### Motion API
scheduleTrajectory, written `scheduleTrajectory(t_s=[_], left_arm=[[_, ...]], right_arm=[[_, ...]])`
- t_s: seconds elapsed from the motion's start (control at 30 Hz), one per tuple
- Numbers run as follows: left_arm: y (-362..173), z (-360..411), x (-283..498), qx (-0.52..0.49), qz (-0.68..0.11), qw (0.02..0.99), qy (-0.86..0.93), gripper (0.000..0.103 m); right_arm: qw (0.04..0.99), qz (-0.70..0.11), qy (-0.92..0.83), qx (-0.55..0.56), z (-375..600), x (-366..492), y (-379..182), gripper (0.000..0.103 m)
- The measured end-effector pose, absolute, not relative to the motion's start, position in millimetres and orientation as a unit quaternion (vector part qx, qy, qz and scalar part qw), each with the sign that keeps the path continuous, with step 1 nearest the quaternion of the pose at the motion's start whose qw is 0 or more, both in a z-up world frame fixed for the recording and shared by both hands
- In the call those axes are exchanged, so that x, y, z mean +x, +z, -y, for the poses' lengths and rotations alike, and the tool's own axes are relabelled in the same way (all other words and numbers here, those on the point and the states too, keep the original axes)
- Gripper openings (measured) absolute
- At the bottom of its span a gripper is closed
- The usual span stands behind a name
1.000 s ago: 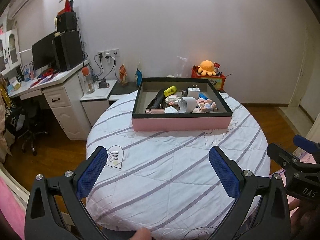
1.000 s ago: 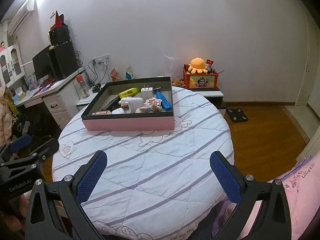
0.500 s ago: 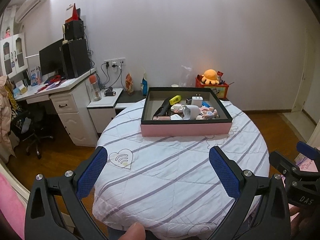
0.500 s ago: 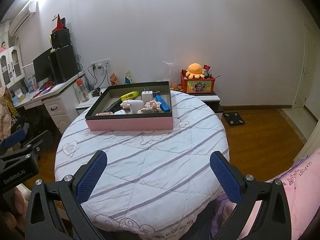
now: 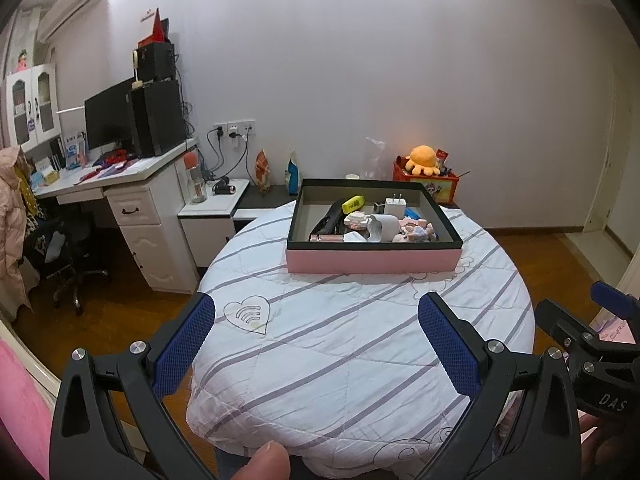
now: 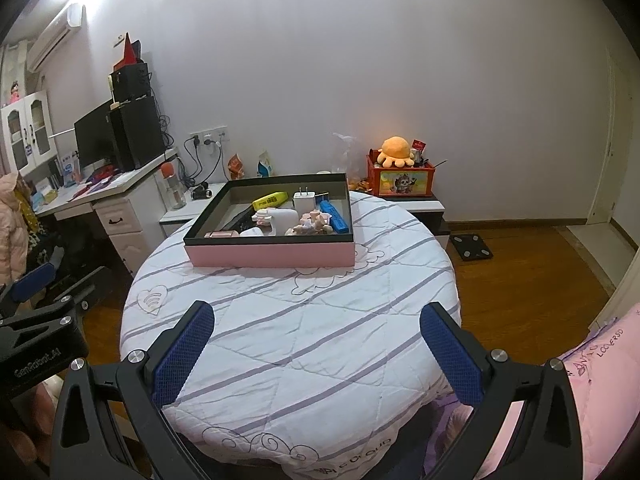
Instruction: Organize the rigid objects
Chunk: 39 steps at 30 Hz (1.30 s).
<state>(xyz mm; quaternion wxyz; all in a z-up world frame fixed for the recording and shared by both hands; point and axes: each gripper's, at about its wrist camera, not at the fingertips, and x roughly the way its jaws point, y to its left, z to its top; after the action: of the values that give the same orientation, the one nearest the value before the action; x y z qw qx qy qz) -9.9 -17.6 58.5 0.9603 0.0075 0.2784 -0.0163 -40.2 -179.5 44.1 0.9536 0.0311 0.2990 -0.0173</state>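
A pink box with a dark rim (image 5: 372,261) (image 6: 272,255) sits at the far side of a round table covered by a striped white cloth (image 5: 340,344) (image 6: 304,320). Inside it lie several small items: a yellow marker (image 5: 353,203) (image 6: 270,199), a white charger plug (image 5: 395,206) (image 6: 305,201), a blue comb (image 6: 334,216), a black handle (image 5: 329,220), small pale figures (image 5: 416,234). My left gripper (image 5: 316,344) hangs open over the table's near part, nothing between its fingers. My right gripper (image 6: 316,344) is open as well, empty, well short of the box.
A white desk (image 5: 132,184) with monitor and black speakers stands left, a low cabinet (image 5: 216,212) behind the table. A red toy box with an orange plush (image 6: 400,174) sits at the back right. A scale (image 6: 472,246) lies on the wooden floor. Pink bedding (image 6: 600,380) is at near right.
Both grippers have pulled back and risen away from the box, so the table and box look smaller and farther. Both stay open and empty.
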Motion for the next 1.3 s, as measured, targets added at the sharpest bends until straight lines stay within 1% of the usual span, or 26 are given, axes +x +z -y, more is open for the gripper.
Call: scheduleTrajectory(t_s=[1.3], left_arm=[[52.4,18.4,-5.8,0.013,-0.294,0.955,-0.025,0.103]], right_arm=[[0.952,-0.303,-0.017,0.033,176.7,-36.1,41.1,0.103]])
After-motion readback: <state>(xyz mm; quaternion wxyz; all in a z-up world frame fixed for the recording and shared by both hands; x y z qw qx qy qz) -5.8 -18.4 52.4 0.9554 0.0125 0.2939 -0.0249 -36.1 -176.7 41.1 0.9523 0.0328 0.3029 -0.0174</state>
